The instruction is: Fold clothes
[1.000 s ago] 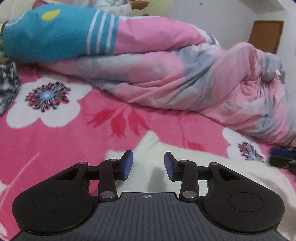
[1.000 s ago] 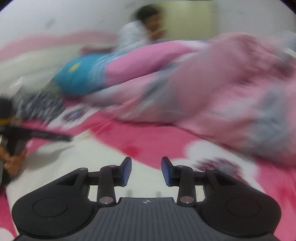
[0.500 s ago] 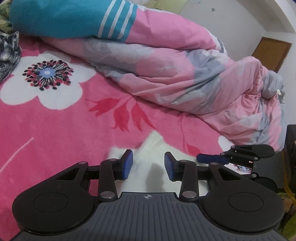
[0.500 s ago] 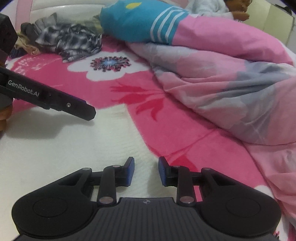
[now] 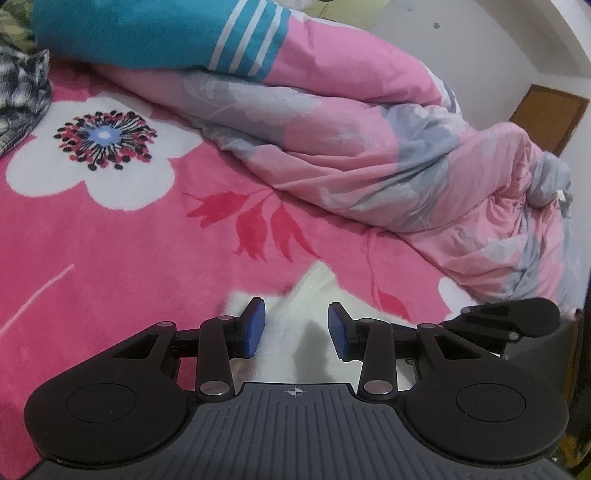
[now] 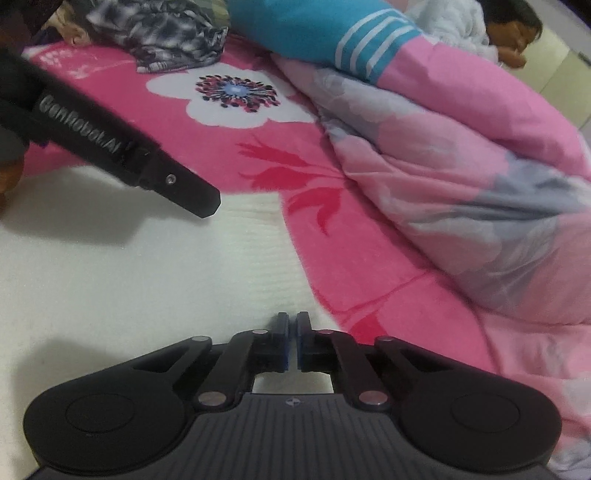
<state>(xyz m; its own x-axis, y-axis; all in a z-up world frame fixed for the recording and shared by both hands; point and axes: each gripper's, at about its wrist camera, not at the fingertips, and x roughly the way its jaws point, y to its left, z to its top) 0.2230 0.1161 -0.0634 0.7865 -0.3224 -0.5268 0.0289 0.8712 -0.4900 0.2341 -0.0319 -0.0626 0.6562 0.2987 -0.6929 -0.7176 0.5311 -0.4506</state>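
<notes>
Garment: white knit garment [image 6: 140, 280], spread flat on the pink floral bed cover [image 5: 110, 251], near edge of the bed.
Left claw [image 5: 296, 328]: jaws apart, poised over a corner of the white cloth, nothing pinched.
Right claw [image 6: 292, 341]: jaws together at the garment's right edge; cloth between pads cannot be told.
Step in hand: likely gripping the edges before a first fold.
Next move: closing the left jaws on the corner, then lifting both edges evenly.
Background: rumpled pink quilt [image 5: 369, 147], plaid clothes [image 6: 162, 33].

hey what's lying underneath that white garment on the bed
The white garment lies directly on the pink flowered blanket, which shows around its far and right edges. Whatever sits beneath its middle is covered.
</notes>
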